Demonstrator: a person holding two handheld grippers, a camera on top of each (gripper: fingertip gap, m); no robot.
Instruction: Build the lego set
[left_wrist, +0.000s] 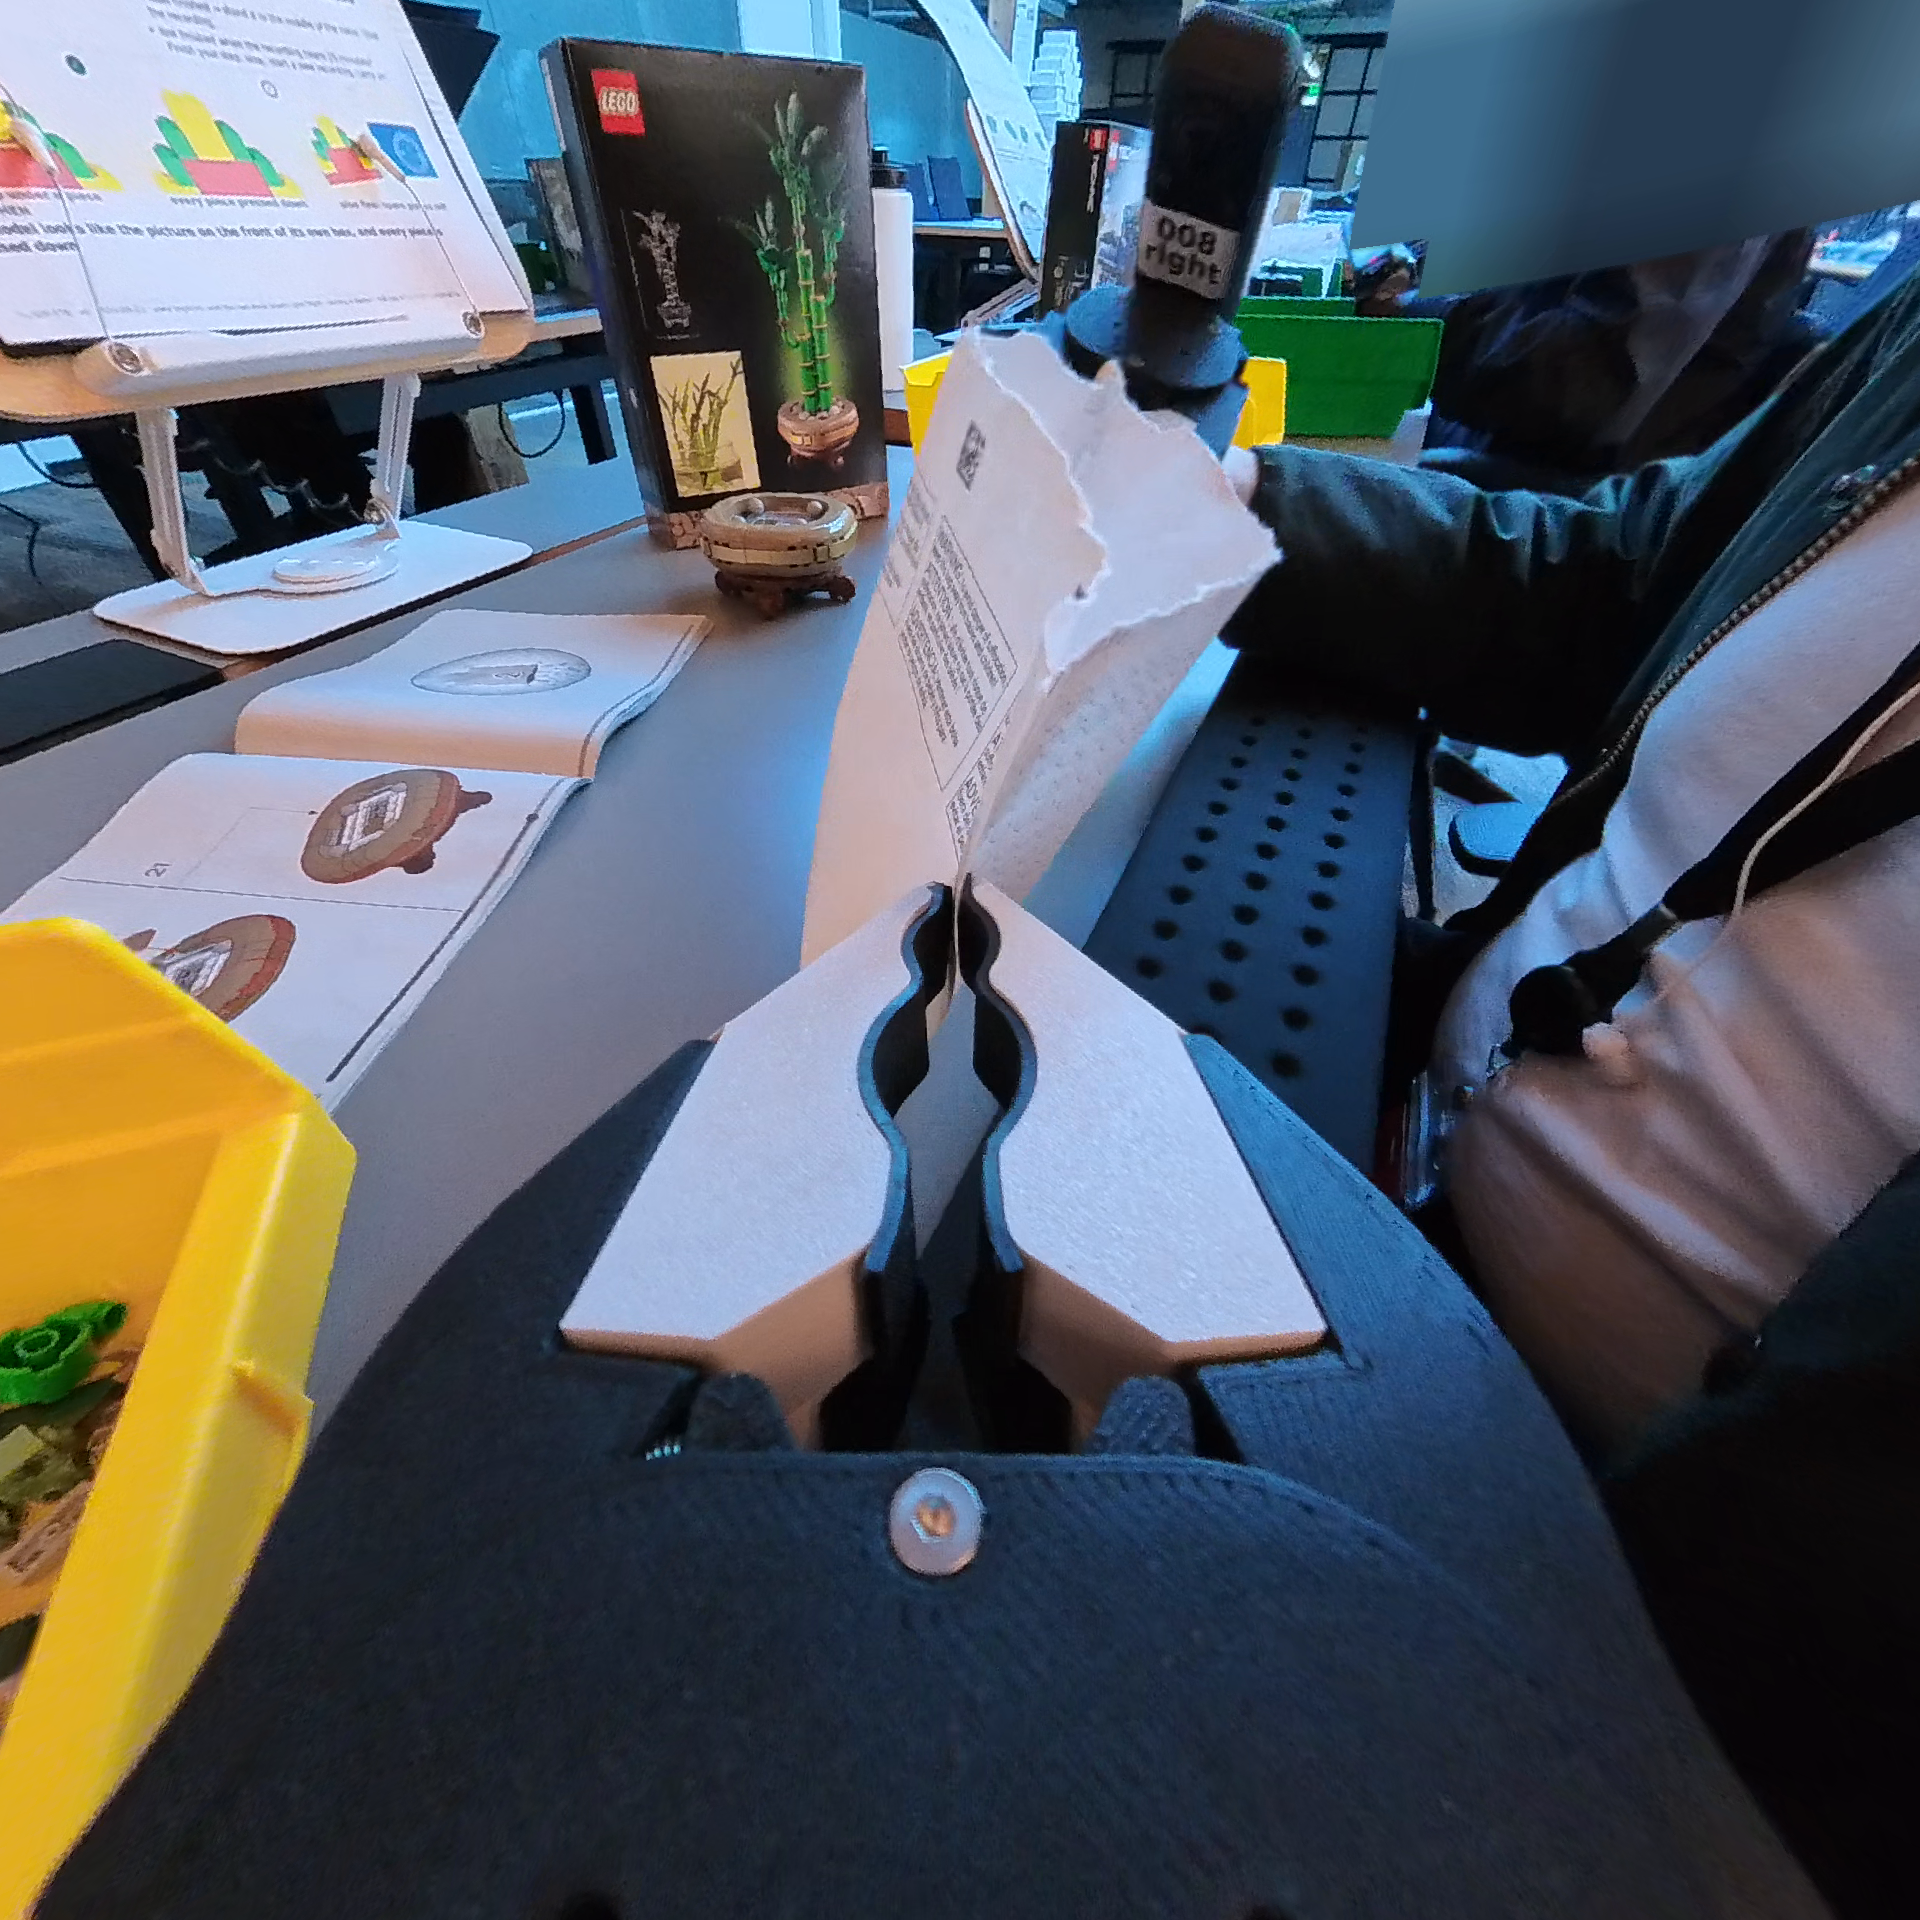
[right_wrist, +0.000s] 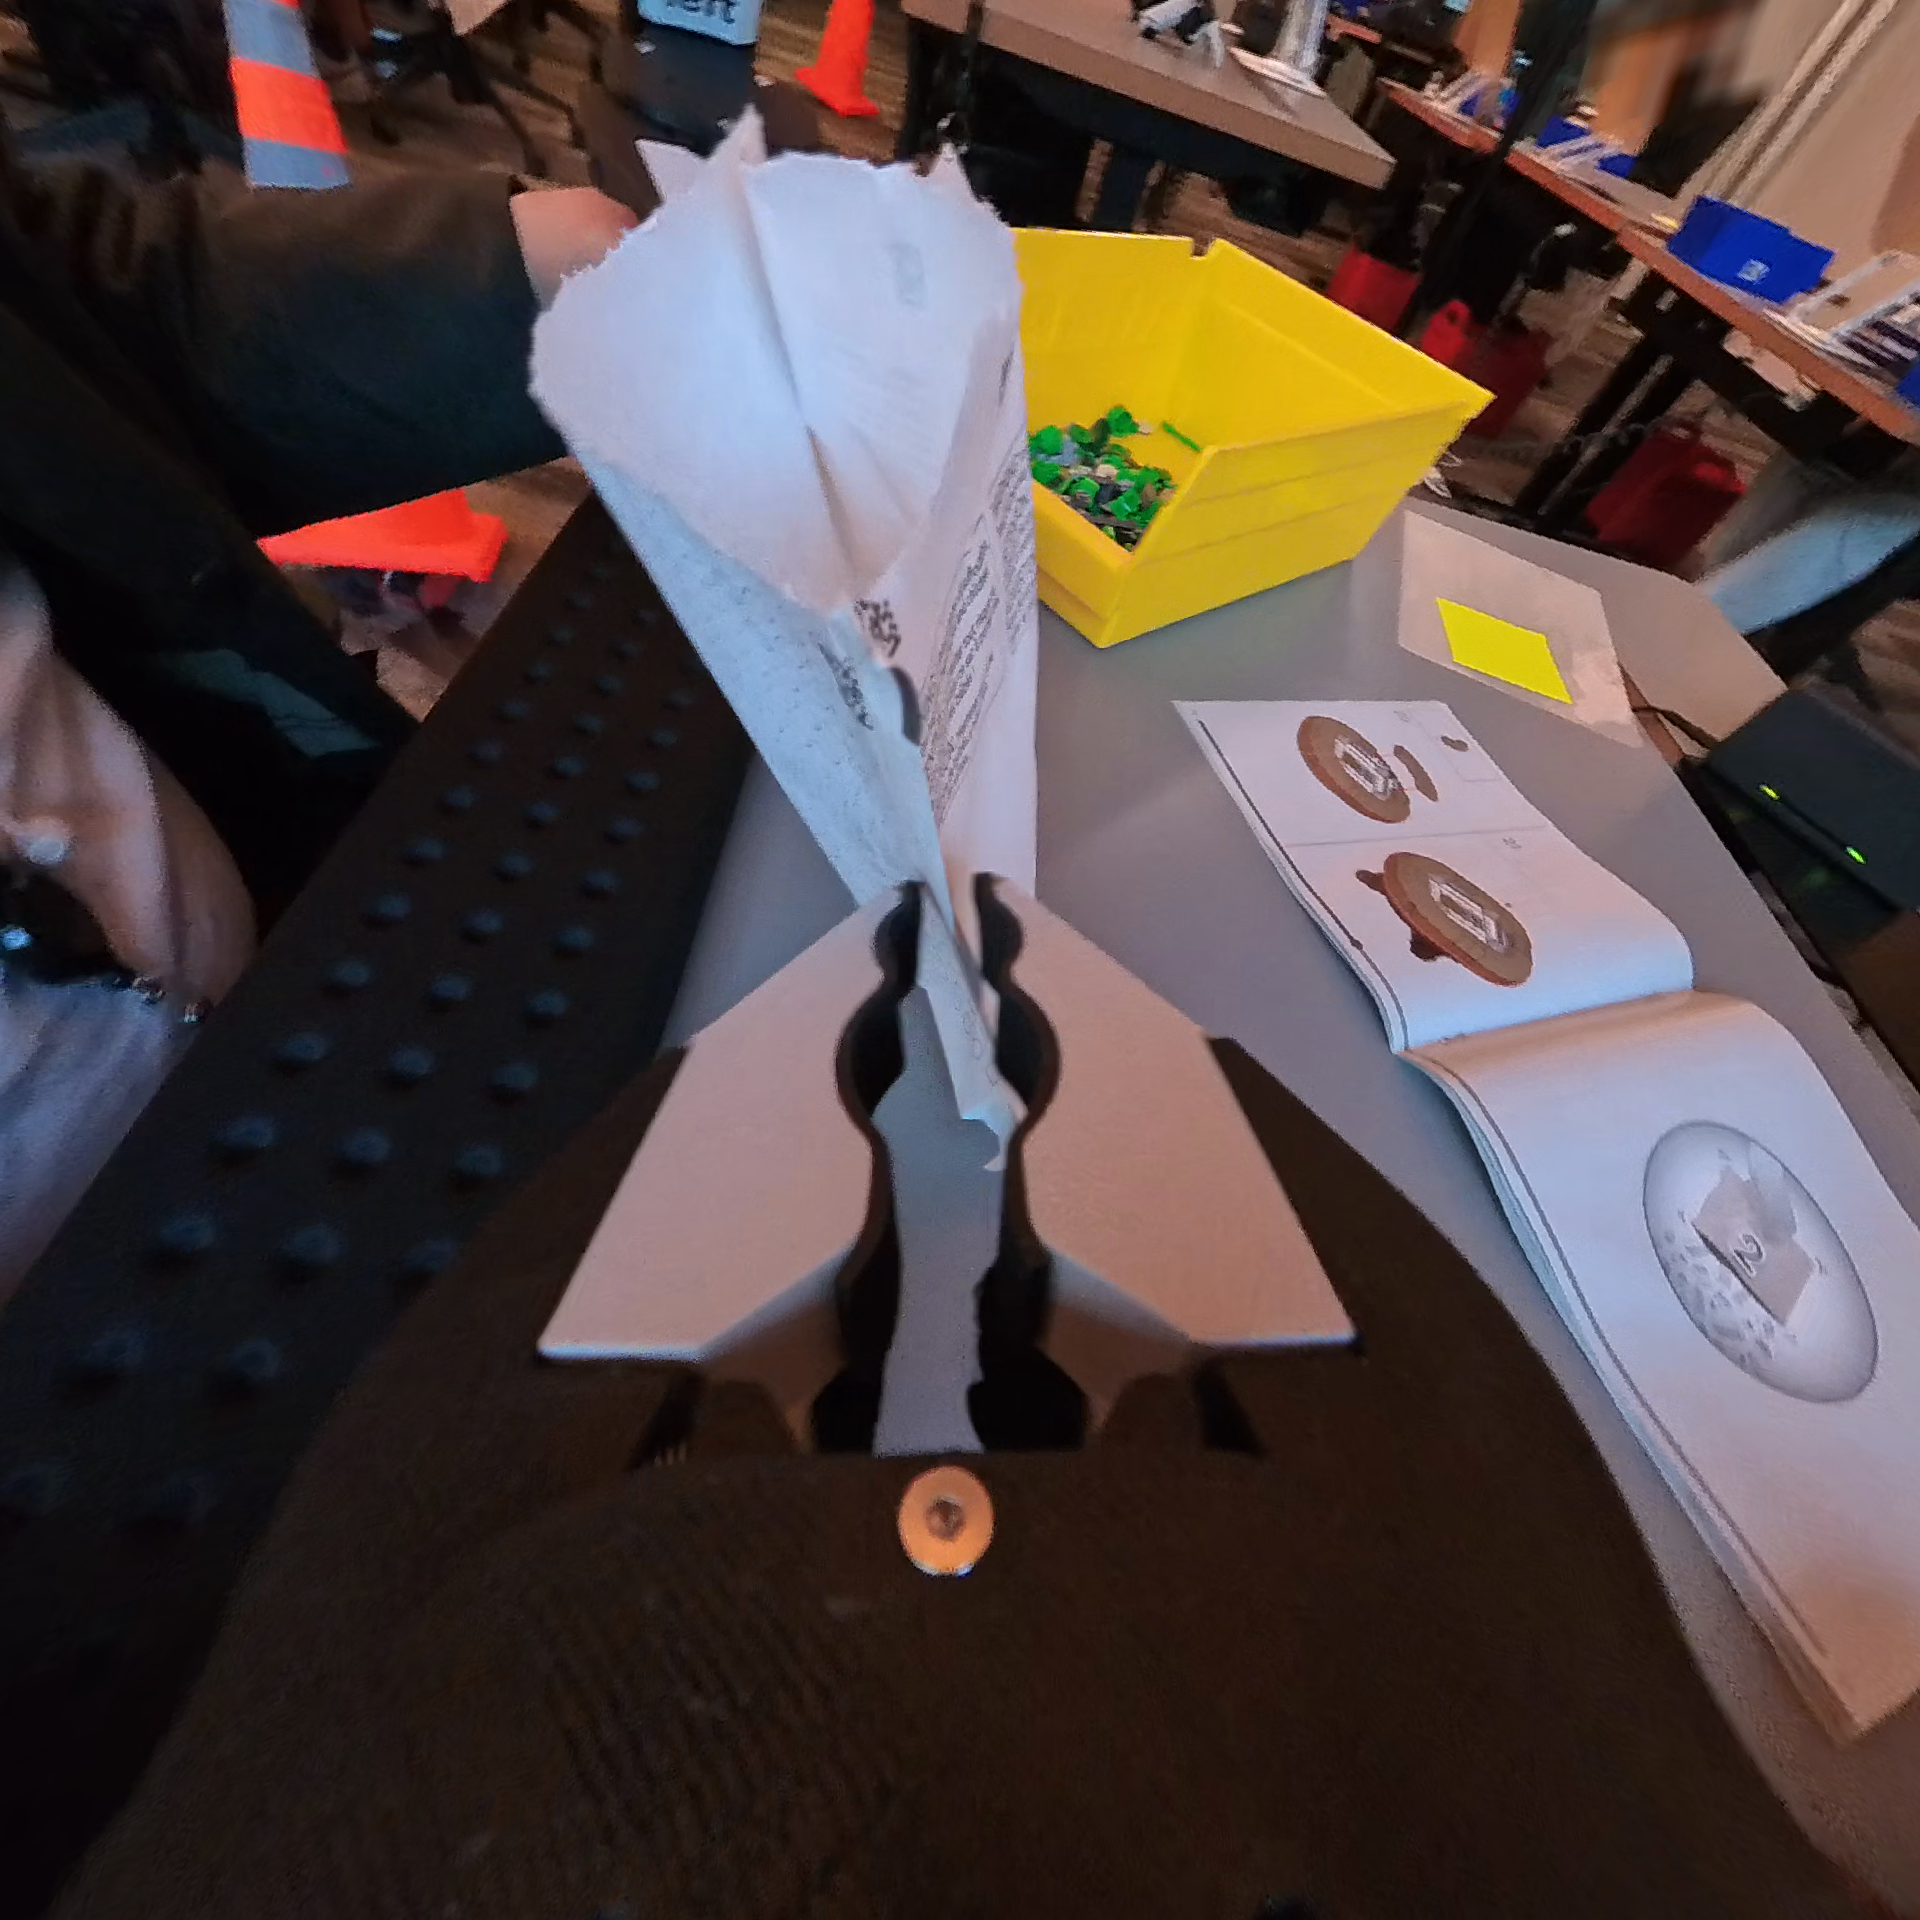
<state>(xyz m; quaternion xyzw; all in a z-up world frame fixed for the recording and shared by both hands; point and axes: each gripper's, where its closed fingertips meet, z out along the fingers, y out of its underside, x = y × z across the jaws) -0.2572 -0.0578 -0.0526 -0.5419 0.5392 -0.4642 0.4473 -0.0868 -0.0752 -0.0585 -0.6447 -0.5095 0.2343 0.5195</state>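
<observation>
- Grey table (right_wrist: 1195, 914): everything sits on or above it; open instruction booklet (right_wrist: 1558, 1039) lies flat on it, just beside the bag.
- Yellow bin (right_wrist: 1247, 343) behind the booklet, loose green and grey Lego pieces (right_wrist: 1101, 478) in its bottom.
- Lego box (left_wrist: 748, 291) standing upright at the far side of the table; built tan-and-brown pot base (left_wrist: 781, 545) right in front of it, apart from the bag.
- White paper parts bag (left_wrist: 997, 644), torn open at the top, held up above the table between both tools.
- Left gripper (left_wrist: 956, 914): jaws pinched together on the bag's lower edge.
- Right gripper (right_wrist: 948, 914): narrow gap between the tips, a paper flap pinched in it; looks clamped on the bag.
- Handling guess: bag is light, thin and floppy, tears easily, ragged rim already. Looks emptied or nearly so; cannot see inside.
- Best hold: a flat folded edge away from the torn rim; pulling apart would likely rip it further.
</observation>
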